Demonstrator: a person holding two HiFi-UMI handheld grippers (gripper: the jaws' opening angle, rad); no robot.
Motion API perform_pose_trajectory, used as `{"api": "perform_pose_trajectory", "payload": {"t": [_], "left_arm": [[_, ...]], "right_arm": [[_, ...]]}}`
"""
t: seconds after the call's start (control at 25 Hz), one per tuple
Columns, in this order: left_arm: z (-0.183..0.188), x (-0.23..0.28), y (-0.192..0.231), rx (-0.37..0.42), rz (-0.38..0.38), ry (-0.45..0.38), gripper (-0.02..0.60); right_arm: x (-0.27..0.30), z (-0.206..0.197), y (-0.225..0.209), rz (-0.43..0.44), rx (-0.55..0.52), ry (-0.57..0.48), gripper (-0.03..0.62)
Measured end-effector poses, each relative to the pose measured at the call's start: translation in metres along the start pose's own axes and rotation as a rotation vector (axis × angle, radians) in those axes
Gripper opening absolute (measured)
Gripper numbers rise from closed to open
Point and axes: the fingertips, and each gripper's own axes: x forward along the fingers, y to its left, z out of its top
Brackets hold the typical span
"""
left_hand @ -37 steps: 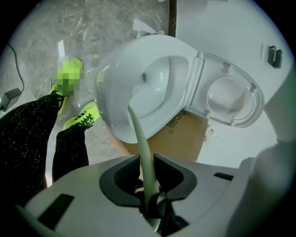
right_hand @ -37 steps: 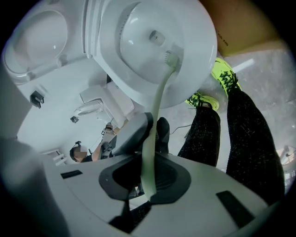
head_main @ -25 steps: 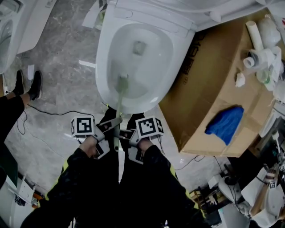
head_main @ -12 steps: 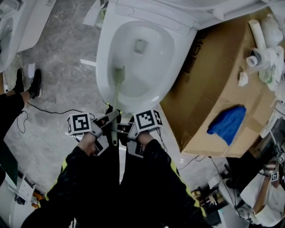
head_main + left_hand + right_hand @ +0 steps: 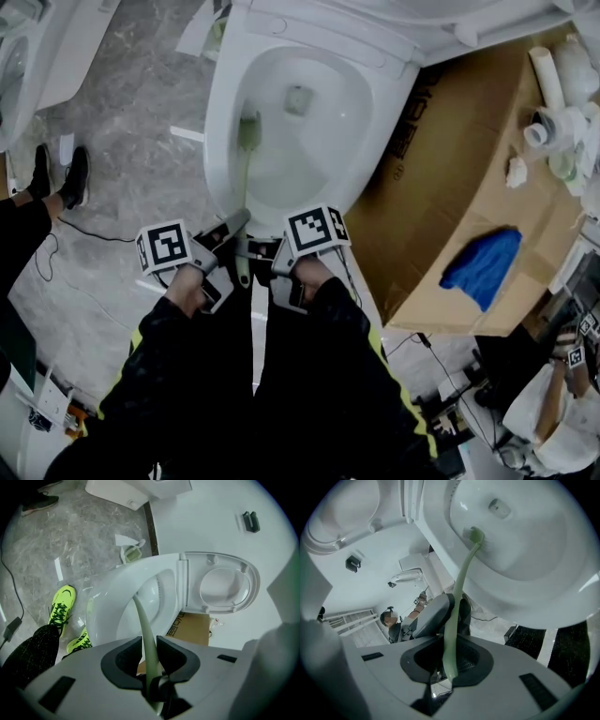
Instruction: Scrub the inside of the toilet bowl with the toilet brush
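A person stands over a white ceramic toilet bowl (image 5: 217, 112) with a two-jaw gripper in each hand, both clamped on one pale green, long-handled plastic toilet brush (image 5: 246, 183). The left gripper (image 5: 234, 225) has its dark pads closed tight on the handle (image 5: 143, 630). The right gripper (image 5: 262, 253) is shut on it too, lower down near the handle's end (image 5: 449, 663) – so the left is the nearer of the two to the bristles.

The brush's long axis runs straight away from the person, up over the bowl's near rim, bowing slightly. Its bristle head (image 5: 476, 535) rests against the bowl's left inner wall, just below the rim. The drain opening (image 5: 298, 98) and the broad right-hand wall lie to the head's right – by the look of it, any further scrubbing means swinging the head that way, pivoting about the two grips.
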Motion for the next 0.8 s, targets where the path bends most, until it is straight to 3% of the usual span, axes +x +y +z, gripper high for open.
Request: {"api": "perform_pose_trajectory", "payload": {"t": [0.8], "left_arm": [[0.064, 0.047, -0.024, 0.118, -0.037, -0.031, 0.100]], "right_arm": [[-0.017, 0.083, 0.014, -0.029, -0.133, -0.102, 0.057]]}}
